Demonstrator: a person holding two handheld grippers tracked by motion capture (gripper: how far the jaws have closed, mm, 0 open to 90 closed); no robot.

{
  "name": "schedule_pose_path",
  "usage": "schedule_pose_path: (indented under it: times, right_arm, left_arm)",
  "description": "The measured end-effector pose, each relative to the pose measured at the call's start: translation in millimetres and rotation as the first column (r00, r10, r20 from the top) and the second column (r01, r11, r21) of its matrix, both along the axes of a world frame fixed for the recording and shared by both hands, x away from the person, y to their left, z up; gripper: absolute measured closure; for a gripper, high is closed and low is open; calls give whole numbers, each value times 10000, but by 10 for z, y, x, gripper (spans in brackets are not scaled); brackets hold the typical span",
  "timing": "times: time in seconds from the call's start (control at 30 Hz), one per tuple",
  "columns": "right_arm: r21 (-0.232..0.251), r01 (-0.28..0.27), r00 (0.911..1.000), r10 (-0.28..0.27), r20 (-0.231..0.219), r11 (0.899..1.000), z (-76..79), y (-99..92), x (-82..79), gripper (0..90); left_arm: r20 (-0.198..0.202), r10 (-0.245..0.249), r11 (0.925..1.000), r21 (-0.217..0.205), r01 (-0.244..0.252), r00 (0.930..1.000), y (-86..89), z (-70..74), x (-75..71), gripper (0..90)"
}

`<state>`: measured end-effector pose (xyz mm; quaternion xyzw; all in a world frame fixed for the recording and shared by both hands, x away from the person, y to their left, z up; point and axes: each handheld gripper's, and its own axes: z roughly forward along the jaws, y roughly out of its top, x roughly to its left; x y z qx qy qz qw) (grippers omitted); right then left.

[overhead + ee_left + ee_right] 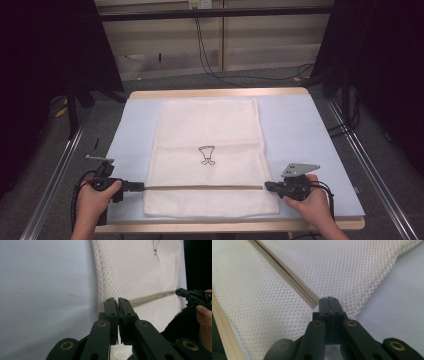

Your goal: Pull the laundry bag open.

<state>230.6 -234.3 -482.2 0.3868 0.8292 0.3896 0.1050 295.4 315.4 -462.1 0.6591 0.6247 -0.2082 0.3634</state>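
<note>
A white mesh cloth [207, 145] with a small black drawing lies flat on the blue mat [300, 130]. A beige hem band [205, 188] crosses it near the front, with a mesh strip below it. My left gripper [143, 187] is shut at the band's left end, jaws together at the cloth's edge [116, 300]. At the band's right end my right gripper [266, 186] is shut too, its tips on the corner where band [287, 273] and mesh [352, 270] meet [329, 298]. My right gripper [178, 292] also appears far across the cloth in the left gripper view.
The mat covers a wooden table whose front edge [225, 226] runs just below the cloth. Metal rails [55, 180] flank the table on both sides. Cables [210, 65] lie on the floor beyond the far edge.
</note>
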Motion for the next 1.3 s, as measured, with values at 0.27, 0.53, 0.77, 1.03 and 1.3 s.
schedule_pose_path:
  times: [0.27, 0.53, 0.77, 1.03, 1.3]
  right_arm:
    - [-11, 3, 10000, -3, -13, 10000, 2, 1, -1, 900]
    - [-8, -11, 10000, 11, -10, 10000, 2, 0, 0, 900]
    - [297, 107, 9997, -113, 212, 9995, 57, -72, 17, 892]
    - [387, 1743, 9710, -1782, 1592, 9839, 155, -327, 84, 461]
    - [-84, 2904, 9467, -2860, 1479, 9569, 98, -495, 187, 230]
  left_arm:
    - [-5, -11, 10000, -8, 11, 10000, 25, -26, -12, 874]
    - [40, -45, 9998, 214, 44, 10000, 16, -42, -18, 873]
    - [868, 476, 9987, 150, -490, 9951, 102, 35, -11, 758]
    - [2715, 777, 9811, 1503, -1220, 9593, 28, 80, 26, 498]
    - [4388, 936, 9393, 2587, -2254, 8937, 35, 53, 83, 290]
